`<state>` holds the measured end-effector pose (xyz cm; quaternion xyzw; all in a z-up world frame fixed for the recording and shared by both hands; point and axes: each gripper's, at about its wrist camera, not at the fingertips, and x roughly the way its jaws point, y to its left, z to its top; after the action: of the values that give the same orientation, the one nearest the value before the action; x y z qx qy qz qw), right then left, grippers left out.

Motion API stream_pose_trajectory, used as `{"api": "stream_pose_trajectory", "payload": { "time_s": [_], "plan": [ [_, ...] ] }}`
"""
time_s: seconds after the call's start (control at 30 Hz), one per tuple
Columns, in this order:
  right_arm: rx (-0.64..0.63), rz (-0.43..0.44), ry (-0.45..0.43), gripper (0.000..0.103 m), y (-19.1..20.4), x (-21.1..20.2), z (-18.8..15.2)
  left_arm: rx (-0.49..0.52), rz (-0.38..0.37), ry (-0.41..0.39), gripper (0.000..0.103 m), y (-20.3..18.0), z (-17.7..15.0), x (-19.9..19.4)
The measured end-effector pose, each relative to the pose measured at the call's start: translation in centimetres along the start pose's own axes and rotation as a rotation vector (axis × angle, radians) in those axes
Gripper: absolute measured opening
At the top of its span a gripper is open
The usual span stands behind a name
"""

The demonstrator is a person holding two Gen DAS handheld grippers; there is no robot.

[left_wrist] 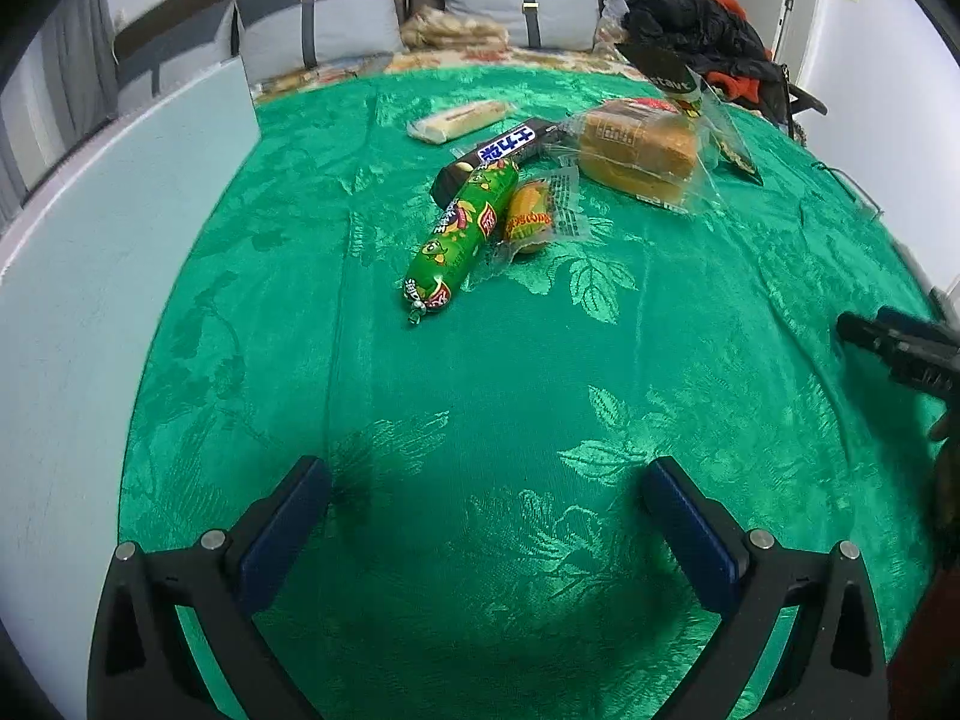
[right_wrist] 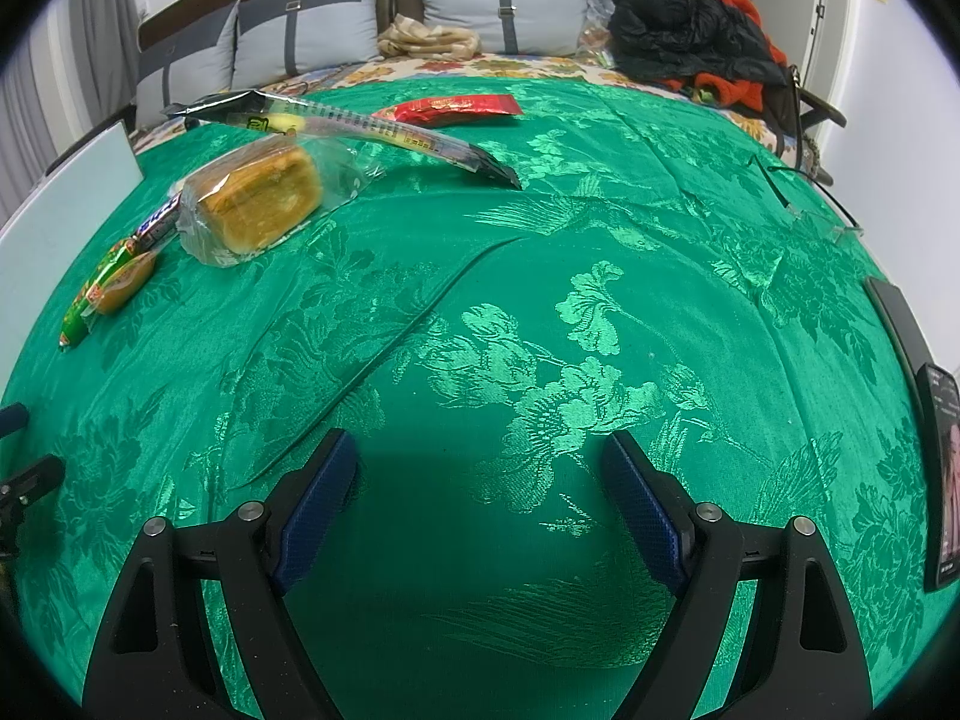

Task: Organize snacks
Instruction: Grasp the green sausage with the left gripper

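Observation:
Snacks lie on a green embroidered cloth (left_wrist: pixel 480 372). In the left wrist view a green sausage stick (left_wrist: pixel 459 237) lies next to a small orange-wrapped bun (left_wrist: pixel 531 219), a black chocolate bar (left_wrist: pixel 501 153), a wrapped bread loaf (left_wrist: pixel 639 147) and a pale wafer pack (left_wrist: pixel 459 119). My left gripper (left_wrist: pixel 486 474) is open over bare cloth, well short of them. In the right wrist view the bread loaf (right_wrist: pixel 258 204), a long clear-and-black packet (right_wrist: pixel 360 132) and a red packet (right_wrist: pixel 456 108) lie far ahead. My right gripper (right_wrist: pixel 480 450) is open and empty.
A white board (left_wrist: pixel 120 252) runs along the left of the cloth. A dark phone (right_wrist: pixel 945 474) lies at the right edge. Black and red clothes (right_wrist: pixel 690 36) and grey pillows (right_wrist: pixel 312 30) are at the back. Eyeglasses (right_wrist: pixel 810 204) rest at the far right.

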<state>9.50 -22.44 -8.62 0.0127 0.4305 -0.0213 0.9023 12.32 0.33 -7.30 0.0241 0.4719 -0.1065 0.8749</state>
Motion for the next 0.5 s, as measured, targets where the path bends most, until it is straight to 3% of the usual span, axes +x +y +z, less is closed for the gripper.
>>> {"api": "stream_pose_trajectory", "payload": {
  "time_s": [0.07,0.17,0.23,0.37,0.5],
  "plan": [
    [0.0,0.0,0.0,0.087,0.0,0.0,0.0,-0.019,-0.036,-0.007,0.102,0.7,1.4,-0.4],
    [0.0,0.0,0.0,0.087,0.0,0.0,0.0,-0.023,-0.006,-0.034,0.091,1.6,4.2,-0.9],
    [0.0,0.0,0.0,0.087,0.0,0.0,0.0,-0.051,0.007,-0.034,0.074,2.5,6.5,-0.8],
    [0.0,0.0,0.0,0.087,0.0,0.0,0.0,-0.15,-0.003,0.006,0.058,4.6,9.8,0.8],
    [0.001,0.001,0.001,0.087,0.0,0.0,0.0,-0.092,-0.051,0.07,0.049,3.4,10.5,2.9]
  ]
}}
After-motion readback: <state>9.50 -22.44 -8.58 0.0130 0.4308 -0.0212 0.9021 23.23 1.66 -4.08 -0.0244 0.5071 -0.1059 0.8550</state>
